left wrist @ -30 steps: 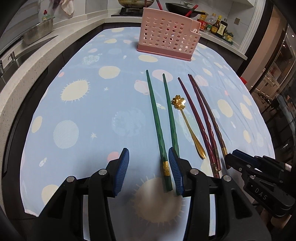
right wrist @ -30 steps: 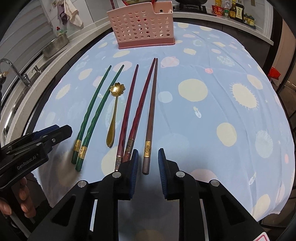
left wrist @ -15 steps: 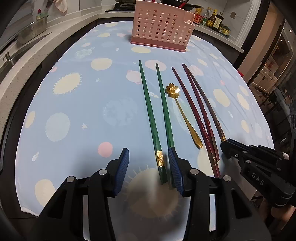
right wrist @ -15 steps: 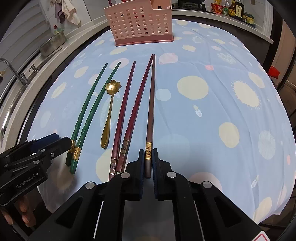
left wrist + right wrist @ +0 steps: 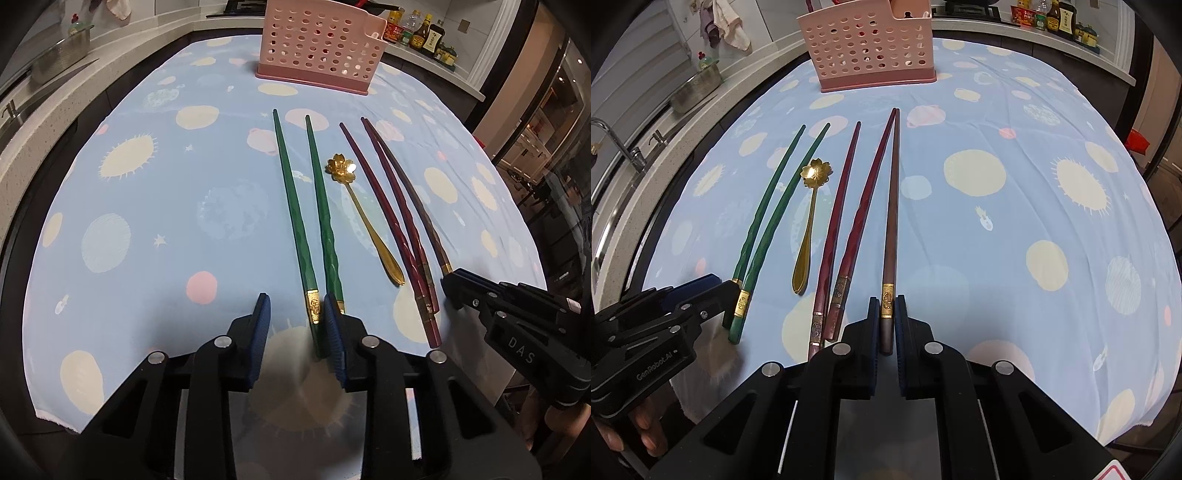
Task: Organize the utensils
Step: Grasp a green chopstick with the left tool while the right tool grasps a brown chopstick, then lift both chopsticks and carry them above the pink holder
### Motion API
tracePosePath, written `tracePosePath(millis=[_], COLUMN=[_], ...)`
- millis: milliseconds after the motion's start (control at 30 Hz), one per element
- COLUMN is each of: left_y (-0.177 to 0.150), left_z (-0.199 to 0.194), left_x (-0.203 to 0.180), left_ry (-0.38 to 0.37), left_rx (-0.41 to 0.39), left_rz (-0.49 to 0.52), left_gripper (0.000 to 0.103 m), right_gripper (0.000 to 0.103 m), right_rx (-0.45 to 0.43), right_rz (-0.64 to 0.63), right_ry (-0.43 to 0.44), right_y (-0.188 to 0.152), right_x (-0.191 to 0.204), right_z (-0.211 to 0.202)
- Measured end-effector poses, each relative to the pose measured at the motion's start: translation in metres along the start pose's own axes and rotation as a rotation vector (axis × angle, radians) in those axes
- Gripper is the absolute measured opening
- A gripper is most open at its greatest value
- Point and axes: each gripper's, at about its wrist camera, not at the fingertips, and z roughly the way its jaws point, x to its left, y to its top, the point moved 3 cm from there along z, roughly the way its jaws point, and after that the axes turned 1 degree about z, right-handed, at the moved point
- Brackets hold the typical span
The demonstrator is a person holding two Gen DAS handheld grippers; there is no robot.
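Observation:
Two green chopsticks (image 5: 295,206), a gold flower spoon (image 5: 364,218), two dark red chopsticks (image 5: 391,218) and a brown chopstick (image 5: 892,206) lie side by side on the blue cloth. My left gripper (image 5: 297,314) is open, with the near end of the left green chopstick between its fingers. My right gripper (image 5: 886,314) is shut on the brown chopstick's near end, which rests on the cloth. A pink perforated utensil basket (image 5: 317,48) stands at the far end; it also shows in the right wrist view (image 5: 868,44).
The blue patterned cloth (image 5: 155,192) covers the table, whose near edge is just below the grippers. A counter with a sink and faucet (image 5: 620,147) runs along the left. Sauce bottles (image 5: 417,35) stand at the back right.
My right gripper moved forward and closed on the brown chopstick's end. My left gripper moved forward so the green chopstick's end lies between its open fingers.

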Motion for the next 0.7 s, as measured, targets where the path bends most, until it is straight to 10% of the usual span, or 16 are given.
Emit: tracePosePath(millis=[700], left_y=[0.0025], left_z=[-0.0063], left_x=[0.0083], left_ry=[0.004], left_rx=[-0.026], left_rz=[-0.017], left_gripper=[0.007], right_gripper=[0.007], right_rx=[-0.019], right_rz=[0.02], right_ry=[0.005], right_y=[0.0008], right_x=[-0.0045], right_z=[-0.006])
